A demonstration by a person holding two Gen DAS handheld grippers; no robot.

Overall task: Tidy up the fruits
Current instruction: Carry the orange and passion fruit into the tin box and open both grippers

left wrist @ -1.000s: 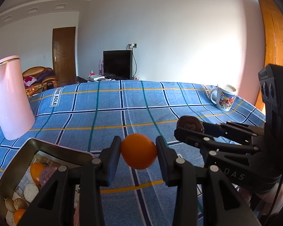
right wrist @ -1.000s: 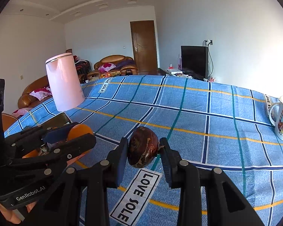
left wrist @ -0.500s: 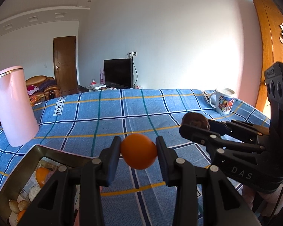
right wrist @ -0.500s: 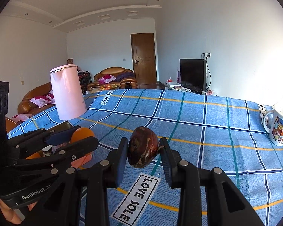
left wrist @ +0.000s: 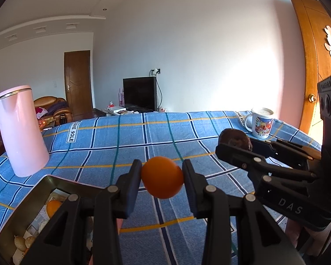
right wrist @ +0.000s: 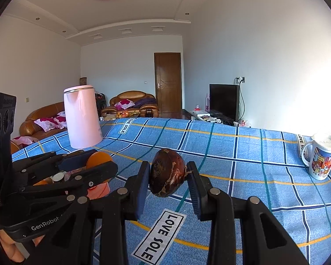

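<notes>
My left gripper is shut on an orange and holds it above the blue checked tablecloth. My right gripper is shut on a dark brown-red fruit, also held above the cloth. In the left wrist view the right gripper stands to the right with the brown fruit. In the right wrist view the left gripper stands to the left with the orange. A dark metal tray at the lower left holds several fruits, among them an orange and small brown ones.
A tall pink kettle stands on the cloth at the left; it also shows in the right wrist view. A printed mug stands at the far right corner, and shows in the right wrist view.
Both grippers have risen and tilted up with their fruits still held; more ceiling shows and the tray has dropped lower in the left wrist view.
</notes>
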